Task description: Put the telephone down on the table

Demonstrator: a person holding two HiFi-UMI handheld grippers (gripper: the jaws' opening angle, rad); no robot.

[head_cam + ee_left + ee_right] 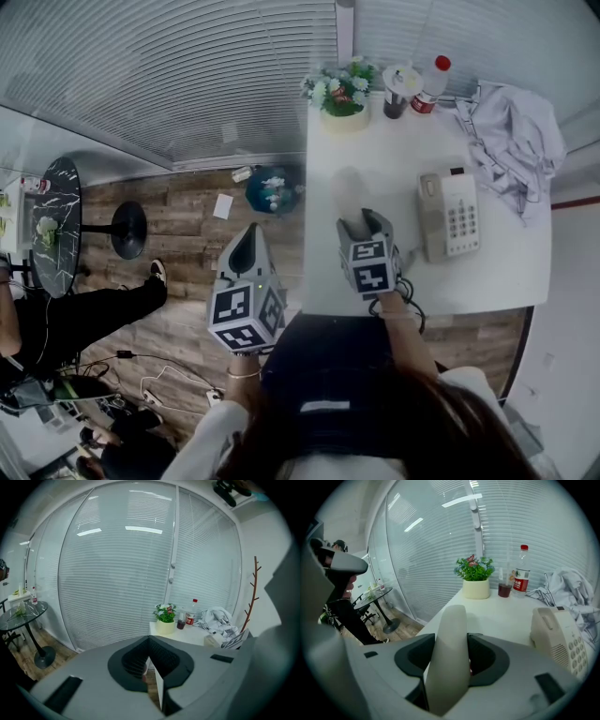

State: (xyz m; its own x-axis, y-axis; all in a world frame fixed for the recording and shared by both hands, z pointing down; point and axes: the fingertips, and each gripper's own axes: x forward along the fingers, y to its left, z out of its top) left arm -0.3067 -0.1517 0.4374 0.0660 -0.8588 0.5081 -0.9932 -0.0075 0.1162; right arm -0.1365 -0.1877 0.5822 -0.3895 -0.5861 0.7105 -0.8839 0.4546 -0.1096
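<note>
Above the white table (375,141), just left of the telephone base (431,234), the right hand-held gripper (364,228) is clamped on the beige handset (449,639). It should go down flat on bare table and be released only once it rests. The left hand-held gripper (249,246) hangs off the table's edge, jaws together and empty. Print on the bottle (433,82) and keypad (462,223) is too small to read.
</note>
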